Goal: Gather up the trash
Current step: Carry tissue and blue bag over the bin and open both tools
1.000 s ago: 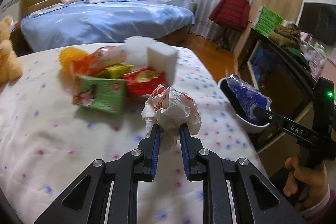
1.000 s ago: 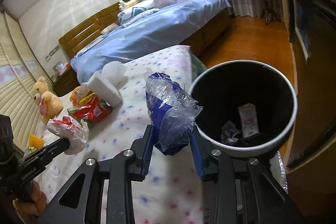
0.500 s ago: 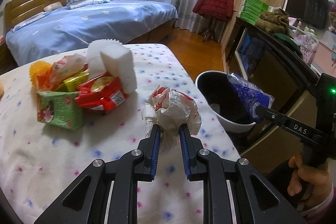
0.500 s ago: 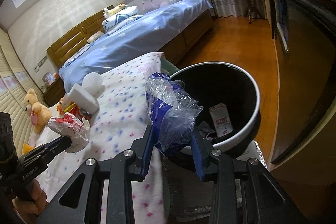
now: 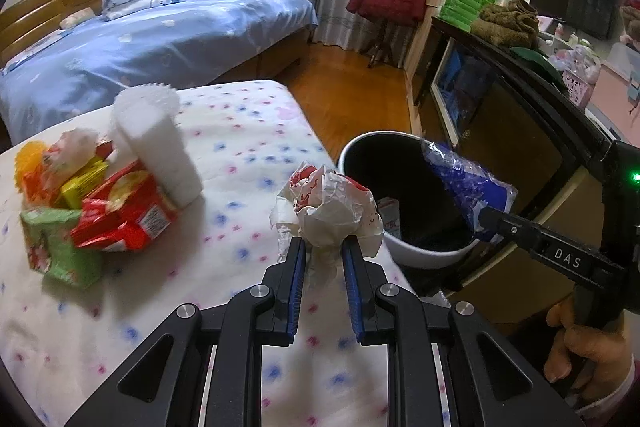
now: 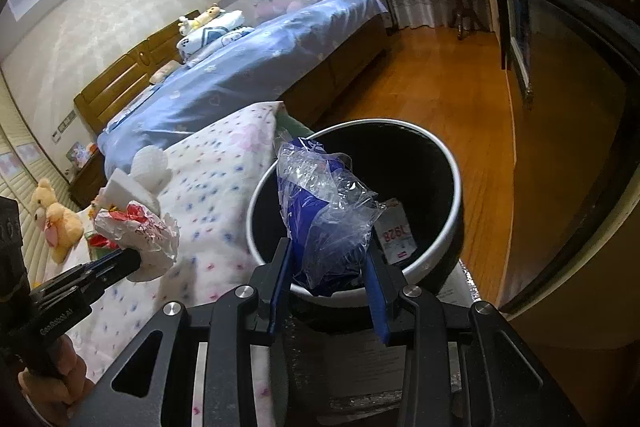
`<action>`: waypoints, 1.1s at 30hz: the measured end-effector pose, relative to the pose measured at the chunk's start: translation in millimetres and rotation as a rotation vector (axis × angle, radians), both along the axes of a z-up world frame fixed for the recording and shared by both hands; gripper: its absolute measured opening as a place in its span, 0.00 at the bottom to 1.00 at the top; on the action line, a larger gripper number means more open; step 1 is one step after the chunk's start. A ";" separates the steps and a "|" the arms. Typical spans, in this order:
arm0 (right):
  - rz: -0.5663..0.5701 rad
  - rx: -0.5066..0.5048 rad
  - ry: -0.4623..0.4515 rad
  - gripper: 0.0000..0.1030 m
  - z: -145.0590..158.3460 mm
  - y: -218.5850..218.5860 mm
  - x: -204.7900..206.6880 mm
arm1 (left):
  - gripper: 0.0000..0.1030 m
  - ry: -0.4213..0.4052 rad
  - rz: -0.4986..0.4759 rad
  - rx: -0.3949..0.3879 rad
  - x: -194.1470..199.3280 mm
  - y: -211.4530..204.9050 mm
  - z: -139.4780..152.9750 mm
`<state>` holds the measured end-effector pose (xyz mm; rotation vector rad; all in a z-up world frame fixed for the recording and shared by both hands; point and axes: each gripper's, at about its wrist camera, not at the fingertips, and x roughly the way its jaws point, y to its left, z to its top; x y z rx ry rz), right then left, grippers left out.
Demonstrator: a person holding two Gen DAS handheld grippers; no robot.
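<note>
My left gripper point(image 5: 323, 247) is shut on a crumpled white and red paper wrapper point(image 5: 330, 205), held above the spotted bedspread near its right edge. It also shows in the right wrist view point(image 6: 138, 229). My right gripper point(image 6: 326, 255) is shut on a crinkled blue and clear plastic bag point(image 6: 324, 203), held over the near rim of the round bin point(image 6: 448, 163). The bin point(image 5: 424, 255) has a white outside and black inside, with a small white carton point(image 6: 396, 233) at the bottom. The bag shows in the left wrist view point(image 5: 468, 187) over the bin.
A pile of snack wrappers point(image 5: 100, 203), a white foam block point(image 5: 160, 151) and a white paper cup liner lie on the spotted bedspread point(image 5: 240, 155). A dark cabinet point(image 5: 520, 115) stands right of the bin. A blue bed point(image 5: 160, 43) and wooden floor point(image 6: 460, 79) lie beyond.
Both grippers have moved right towards the bin. The blue bag now hangs over the bin's opening. The wrapper is nearer the bedspread's right edge. Both stay shut.
</note>
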<state>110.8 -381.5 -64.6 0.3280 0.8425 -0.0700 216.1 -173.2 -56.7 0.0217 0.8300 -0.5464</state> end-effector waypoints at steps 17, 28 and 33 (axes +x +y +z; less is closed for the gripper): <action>-0.019 -0.010 0.043 0.34 -4.3 -28.3 21.7 | 0.19 0.033 -0.069 0.029 30.9 -63.2 -7.7; -0.019 -0.013 0.071 0.35 -8.9 -38.4 33.3 | 0.20 0.056 -0.089 0.056 44.5 -90.5 -15.6; -0.018 -0.014 0.080 0.37 -11.5 -40.3 35.5 | 0.23 0.057 -0.099 0.071 45.8 -97.8 -18.1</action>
